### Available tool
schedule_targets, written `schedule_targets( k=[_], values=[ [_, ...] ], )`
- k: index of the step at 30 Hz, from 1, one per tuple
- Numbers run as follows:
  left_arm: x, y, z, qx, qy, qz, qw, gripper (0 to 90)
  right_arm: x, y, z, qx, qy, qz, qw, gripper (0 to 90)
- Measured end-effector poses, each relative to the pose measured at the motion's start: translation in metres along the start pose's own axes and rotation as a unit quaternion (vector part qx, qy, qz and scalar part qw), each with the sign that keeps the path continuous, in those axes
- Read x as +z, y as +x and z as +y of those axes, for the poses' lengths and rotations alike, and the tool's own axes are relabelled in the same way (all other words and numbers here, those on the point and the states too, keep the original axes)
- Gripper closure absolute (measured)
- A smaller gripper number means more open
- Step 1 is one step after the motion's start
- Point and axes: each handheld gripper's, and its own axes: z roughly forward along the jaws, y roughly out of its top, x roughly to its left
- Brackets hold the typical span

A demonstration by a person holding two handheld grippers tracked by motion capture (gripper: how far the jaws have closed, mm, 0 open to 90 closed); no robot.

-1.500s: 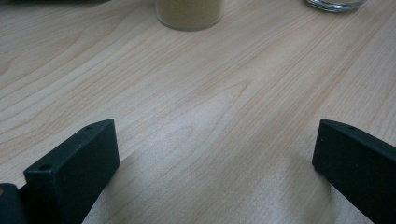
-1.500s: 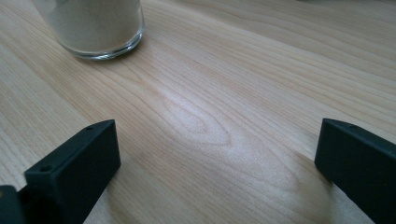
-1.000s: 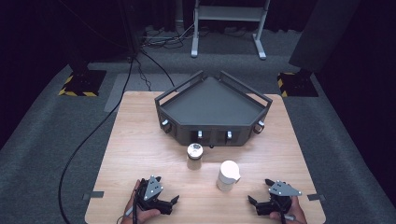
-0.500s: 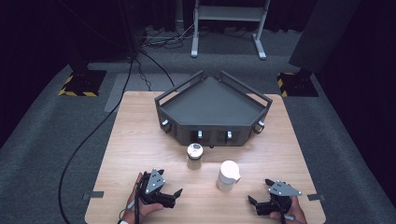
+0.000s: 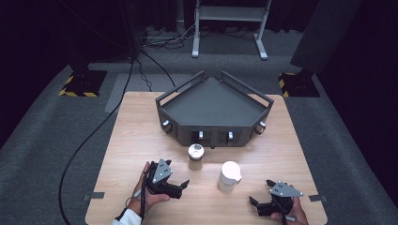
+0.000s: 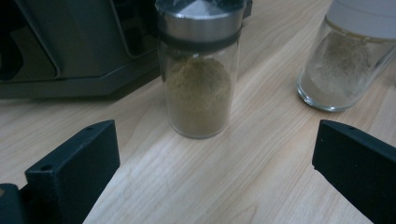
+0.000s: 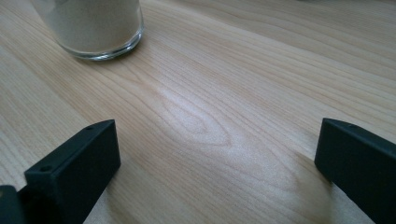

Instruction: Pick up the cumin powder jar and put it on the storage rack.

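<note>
Two spice jars stand on the bench before the tray (image 5: 213,101); the left gripper (image 5: 180,186), fingers spread wide, lines up on the steel-capped jar (image 6: 198,70), while the right gripper (image 5: 256,202) waits released.

- The white-capped jar (image 7: 93,28) in the right gripper view is chopped by the top edge, so you just get the glass bottom with pale powder, no cap.
- Same jar in the left gripper view runs off the top right corner, cap barely in.
- The steel-lidded jar (image 6: 200,70) loses the top of its lid to the frame in the left gripper view.
- The dark tray (image 6: 70,51) there is a slice of wall, cut off left and top, kinda soft too.
- Knobs on the tray front (image 5: 201,135) in the high view are too tiny to make out.
- Person's forearms are cut by the bottom edge; the right hand (image 5: 292,216) is mostly under its tool.
</note>
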Motion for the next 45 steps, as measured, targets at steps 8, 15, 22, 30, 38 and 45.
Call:
schedule_targets(
  k=[8,15,22,30,38,45],
  values=[
    [0.006,0.008,0.013,0.001,-0.015,-0.005,0.9999,0.5,0.0,0.0,0.0,0.001,0.0,-0.001,1.0,0.0],
    [0.015,0.012,0.022,0.001,-0.013,-0.011,0.9998,0.5,0.0,0.0,0.0,0.001,0.0,-0.001,1.0,0.0],
    [0.027,0.016,0.03,-0.001,-0.009,-0.019,0.9998,0.5,0.0,0.001,0.0,0.002,0.0,-0.003,1.0,0.0],
    [0.039,0.02,0.038,-0.003,-0.005,-0.019,0.9998,0.6,0.0,0.002,0.0,0.003,0.0,-0.005,1.0,0.0],
    [0.058,0.02,0.046,-0.002,0.006,-0.02,0.9998,0.8,0.0,0.002,0.0,0.004,0.0,-0.006,1.0,0.0],
    [0.069,0.022,0.047,-0.007,0.009,-0.02,0.9997,1.0,0.0,0.002,0.0,0.004,0.0,-0.006,1.0,0.0]
  ],
)
